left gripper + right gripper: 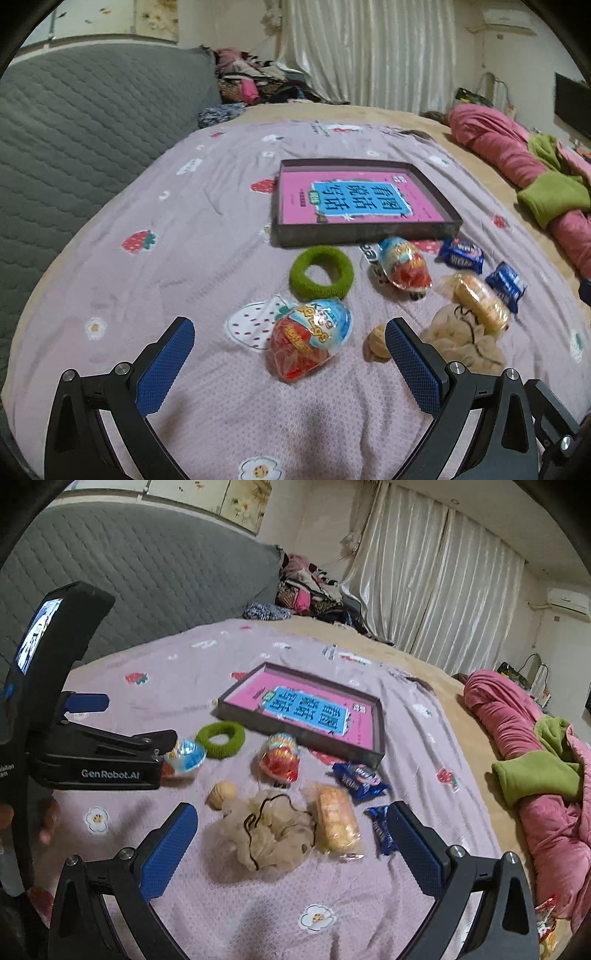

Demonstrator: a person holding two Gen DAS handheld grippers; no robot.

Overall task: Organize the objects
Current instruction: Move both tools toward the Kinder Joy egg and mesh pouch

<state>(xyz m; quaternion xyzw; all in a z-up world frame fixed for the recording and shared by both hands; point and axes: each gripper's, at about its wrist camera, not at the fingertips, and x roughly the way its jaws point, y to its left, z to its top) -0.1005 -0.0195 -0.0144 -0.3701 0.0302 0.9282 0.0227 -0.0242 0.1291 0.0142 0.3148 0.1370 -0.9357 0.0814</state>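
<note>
On a pink bedspread lies a dark shallow box (pixel 364 236) (pixel 376 734) with a pink book inside. In front of it lie a green ring (pixel 320 272) (pixel 220 738), two egg-shaped toy packs (pixel 310 338) (pixel 404 267), a walnut (pixel 376 345) (pixel 221 794), a beige plush (pixel 461 341) (pixel 273 830), a bread pack (pixel 480 304) (pixel 336 823) and two blue snack packs (pixel 461 254) (pixel 506 286). My left gripper (pixel 290 332) (pixel 122 720) is open with the near egg pack between its fingers. My right gripper (pixel 291 816) is open above the plush and bread.
A grey quilted headboard (pixel 74 129) stands on the left. Pink and green bedding (pixel 535 184) (pixel 535 775) is heaped on the right. Clothes (pixel 255 83) are piled at the far end by white curtains.
</note>
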